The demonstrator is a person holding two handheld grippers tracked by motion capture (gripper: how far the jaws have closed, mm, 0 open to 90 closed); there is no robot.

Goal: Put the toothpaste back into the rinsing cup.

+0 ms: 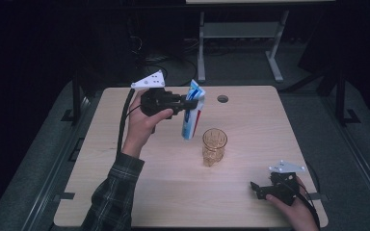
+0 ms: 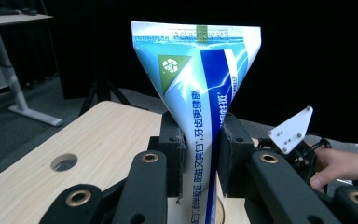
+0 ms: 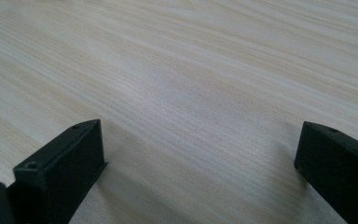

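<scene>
Toothpaste tube hangs clamped between the jaws of the left gripper, crimped end up and lower end pointing down, likely so it can drop straight in. It is held above the surface, toward the far edge, just behind the amber glass near the middle. By the near right corner, the right gripper rests wide open and empty, probably keeping clear.

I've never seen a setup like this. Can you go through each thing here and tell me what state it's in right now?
Toothpaste tube: held off the table, crimped end up, clamped between the left gripper's jaws.
Glass: upright on the table, looks empty, untouched.
Left gripper: raised, shut on the tube.
Right gripper: low over the table, jaws wide apart, holding nothing.
</scene>
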